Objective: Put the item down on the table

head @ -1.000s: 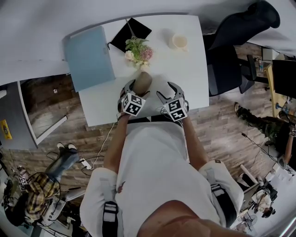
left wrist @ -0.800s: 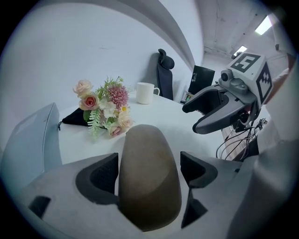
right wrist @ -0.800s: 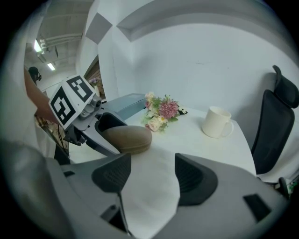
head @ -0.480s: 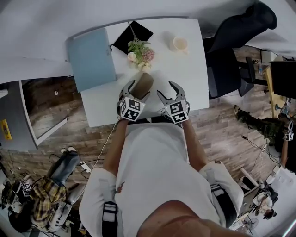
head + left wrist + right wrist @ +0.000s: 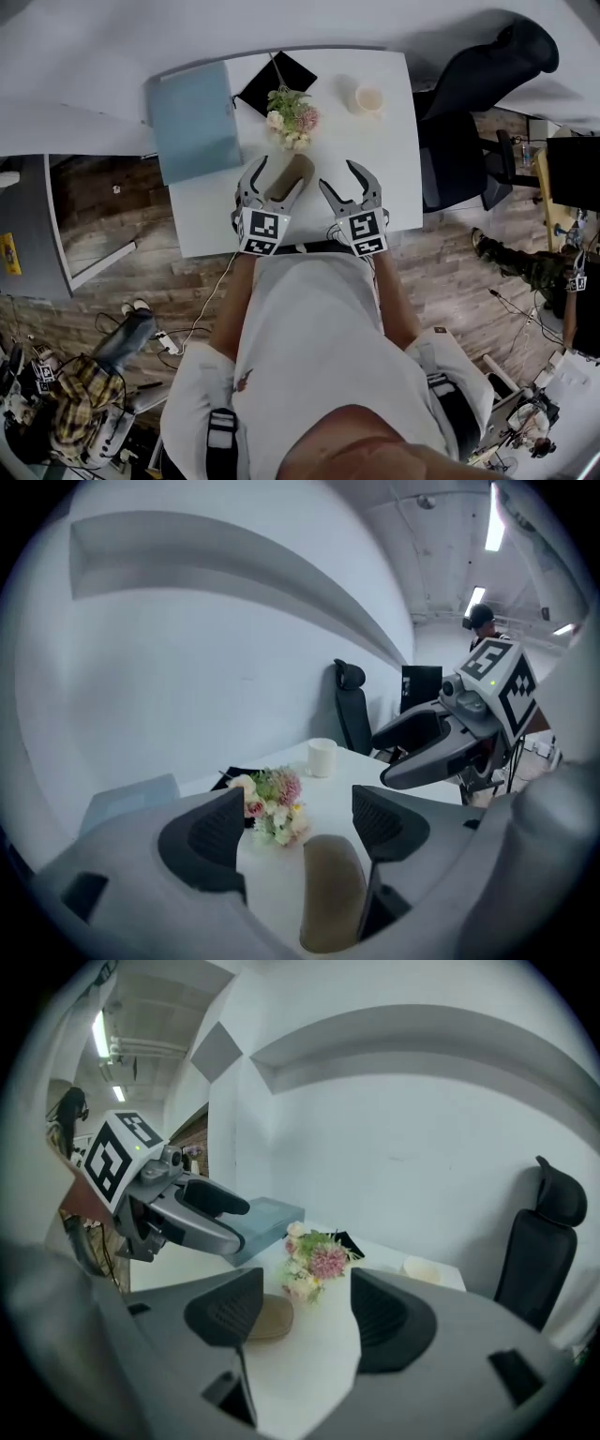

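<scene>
A: What changed?
B: The item [image 5: 330, 892], tilted before, now lies flat on the table [image 5: 380, 150] between my left tool's [image 5: 280, 174] released jaws.
A: Room?
B: Flowers [image 5: 292, 117] just beyond. My right tool [image 5: 340, 177] gapes empty, with bare table towards the right edge.

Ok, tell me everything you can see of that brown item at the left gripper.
The brown item is a smooth, matte tan-brown oblong with rounded ends; material unclear. It lies flat on the white table between the left gripper's jaws, which stand apart: close beside one jaw, a clear gap to the other. Contact there is unclear. The flowers sit beyond it.
</scene>
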Available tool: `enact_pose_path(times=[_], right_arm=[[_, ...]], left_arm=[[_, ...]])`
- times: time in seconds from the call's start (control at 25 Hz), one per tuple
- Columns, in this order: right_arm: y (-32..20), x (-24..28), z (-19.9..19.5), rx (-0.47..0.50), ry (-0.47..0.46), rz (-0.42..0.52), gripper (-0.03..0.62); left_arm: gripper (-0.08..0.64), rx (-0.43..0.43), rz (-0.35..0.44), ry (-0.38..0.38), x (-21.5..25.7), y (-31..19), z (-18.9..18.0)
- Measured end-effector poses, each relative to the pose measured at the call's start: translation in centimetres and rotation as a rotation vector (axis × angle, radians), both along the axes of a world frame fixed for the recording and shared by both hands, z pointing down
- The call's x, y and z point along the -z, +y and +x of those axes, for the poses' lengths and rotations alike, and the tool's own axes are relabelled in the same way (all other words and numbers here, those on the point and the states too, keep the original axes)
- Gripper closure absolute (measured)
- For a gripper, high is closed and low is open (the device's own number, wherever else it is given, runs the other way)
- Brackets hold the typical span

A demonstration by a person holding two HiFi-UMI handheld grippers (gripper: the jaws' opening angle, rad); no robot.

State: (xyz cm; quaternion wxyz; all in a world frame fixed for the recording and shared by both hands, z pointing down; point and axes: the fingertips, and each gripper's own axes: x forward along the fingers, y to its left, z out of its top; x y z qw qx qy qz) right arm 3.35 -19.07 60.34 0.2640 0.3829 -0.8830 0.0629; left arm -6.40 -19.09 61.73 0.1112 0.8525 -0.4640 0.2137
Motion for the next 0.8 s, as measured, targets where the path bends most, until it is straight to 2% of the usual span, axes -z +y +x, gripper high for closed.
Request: enact_pose_path(times=[0.24, 0.44, 0.56, 0.8], right_arm=[[-1.2, 5.5, -0.9, -0.007, -0.068, 0.116, 0.301], [-1.8, 9.3, -1.5, -0.005, -0.11, 0.192, 0.307], [-1.9, 11.5, -1.7, -0.008, -0.133, 0.224, 0.307], [-1.9, 15.3, -2.3, -0.004, -0.168, 0.284, 0.307]], left_arm=[[0.226, 0.071, 0.188, 0.025, 7.5, -1.4, -2.0], [0.229, 0.118, 0.296, 0.048, 12.0, -1.5, -3.3], [0.229, 0.137, 0.345, 0.05, 14.3, -1.4, -3.9], [0.229, 0.171, 0.385, 0.077, 17.7, -1.1, -4.5]])
